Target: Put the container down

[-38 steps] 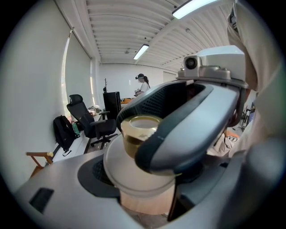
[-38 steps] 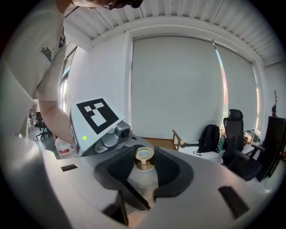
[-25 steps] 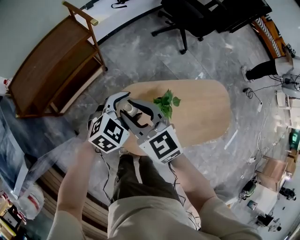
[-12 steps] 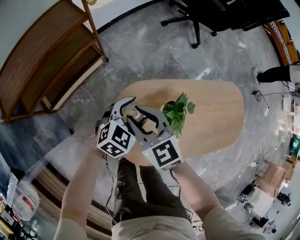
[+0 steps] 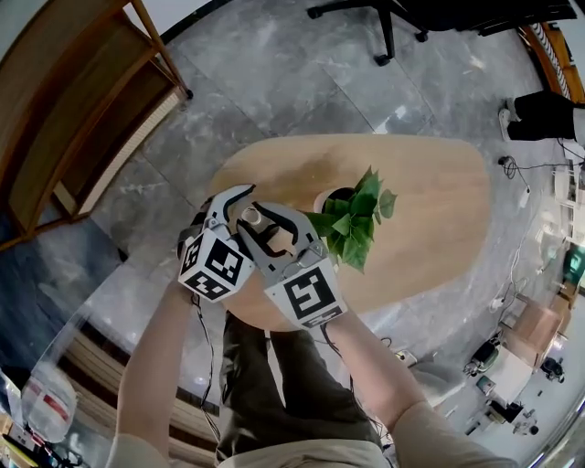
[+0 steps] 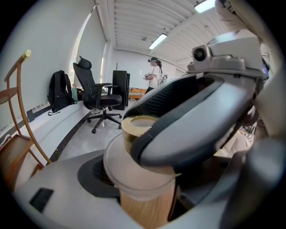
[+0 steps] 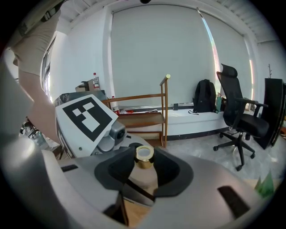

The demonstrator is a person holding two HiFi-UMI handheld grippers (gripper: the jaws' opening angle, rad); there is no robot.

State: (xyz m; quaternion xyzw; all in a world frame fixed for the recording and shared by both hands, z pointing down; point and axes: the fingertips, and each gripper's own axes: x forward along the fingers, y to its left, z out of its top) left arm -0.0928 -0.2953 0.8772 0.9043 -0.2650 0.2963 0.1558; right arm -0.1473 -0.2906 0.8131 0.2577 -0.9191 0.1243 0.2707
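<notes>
A small container with a gold cap and a frosted clear collar hangs above the near left end of the oval wooden table. Both grippers close on it from my side. My left gripper holds its body; in the left gripper view the container fills the space between the jaws. My right gripper crosses over it, and in the right gripper view its dark pads hug the neck just under the gold cap. The container's base is hidden.
A potted green plant stands on the table just right of the grippers. A wooden shelf unit is at the far left on the grey stone floor. An office chair and a person's leg are beyond the table.
The two grippers stay locked together on the container. The head view has swung, so the table and the plant now sit further right and the shelf higher left.
</notes>
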